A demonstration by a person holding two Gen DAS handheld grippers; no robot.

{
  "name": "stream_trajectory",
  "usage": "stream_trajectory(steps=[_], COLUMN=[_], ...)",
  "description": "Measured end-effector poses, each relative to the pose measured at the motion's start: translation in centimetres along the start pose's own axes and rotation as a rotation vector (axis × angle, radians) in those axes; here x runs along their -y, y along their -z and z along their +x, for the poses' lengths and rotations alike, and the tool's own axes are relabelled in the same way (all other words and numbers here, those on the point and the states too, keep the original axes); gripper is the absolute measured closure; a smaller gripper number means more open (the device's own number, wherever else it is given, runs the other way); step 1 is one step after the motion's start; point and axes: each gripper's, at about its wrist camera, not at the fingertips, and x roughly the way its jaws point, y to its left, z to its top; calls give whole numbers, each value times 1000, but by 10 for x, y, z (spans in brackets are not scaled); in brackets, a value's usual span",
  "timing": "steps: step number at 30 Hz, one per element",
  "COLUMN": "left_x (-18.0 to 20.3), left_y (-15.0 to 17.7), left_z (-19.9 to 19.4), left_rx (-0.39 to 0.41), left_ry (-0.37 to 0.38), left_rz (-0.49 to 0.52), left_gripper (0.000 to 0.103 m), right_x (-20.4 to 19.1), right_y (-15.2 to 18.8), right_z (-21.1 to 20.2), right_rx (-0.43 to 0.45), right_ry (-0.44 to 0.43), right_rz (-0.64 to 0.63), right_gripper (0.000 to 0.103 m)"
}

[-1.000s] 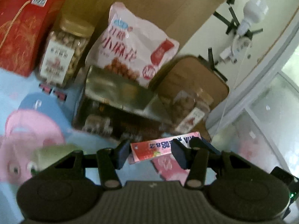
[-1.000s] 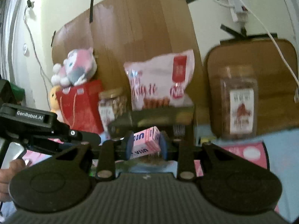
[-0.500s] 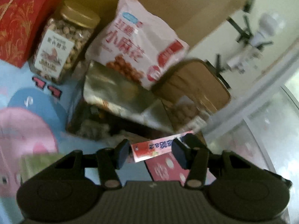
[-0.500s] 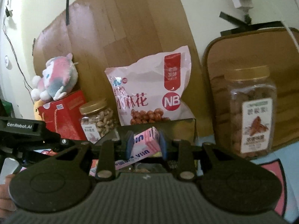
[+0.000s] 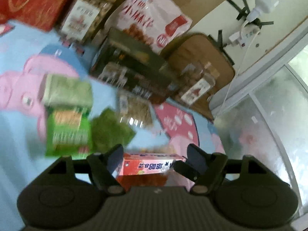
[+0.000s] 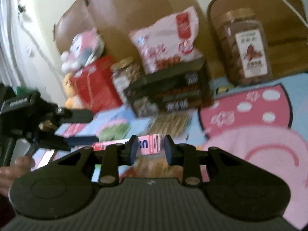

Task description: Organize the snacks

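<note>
A long pink snack box lies between the fingers of my left gripper. Its jaws are opening and both pads stand just off the box. In the right wrist view the same pink box is pinched at its end by my right gripper, which is shut on it. The left gripper shows there at the left, held by a hand. Both grippers hang low over the blue and pink cartoon mat. The picture is blurred.
A dark open carton of snacks stands ahead, with green packets and a clear packet lying before it. Behind are a pink-white bag, two jars, a red box and a plush toy.
Both grippers have sunk towards the mat and tipped downward, bringing the green packets into view. The left jaws have spread wider around the pink box. The right gripper's hold on it is unchanged.
</note>
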Motion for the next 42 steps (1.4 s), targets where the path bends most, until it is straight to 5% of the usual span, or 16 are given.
stream_trajectory(steps=[14,24,32,42], left_x=[-20,-44,-38,1], left_y=[25,17,18,-47], left_z=[-40,-24,-7,-16], left_rx=[43,26,-17,127], left_ry=[29,2,17,47], left_rz=[-2,-76,-33,126], left_gripper=[29,29,43,43], right_x=[-22,-20,-35,-33], right_y=[30,27,29,-30], right_z=[-1,0,5,16], right_rx=[-67,-58,-52,83], right_ry=[-29,-12,30,36], right_rz=[-90,-103,-204,-268], right_gripper=[68,66,73,74])
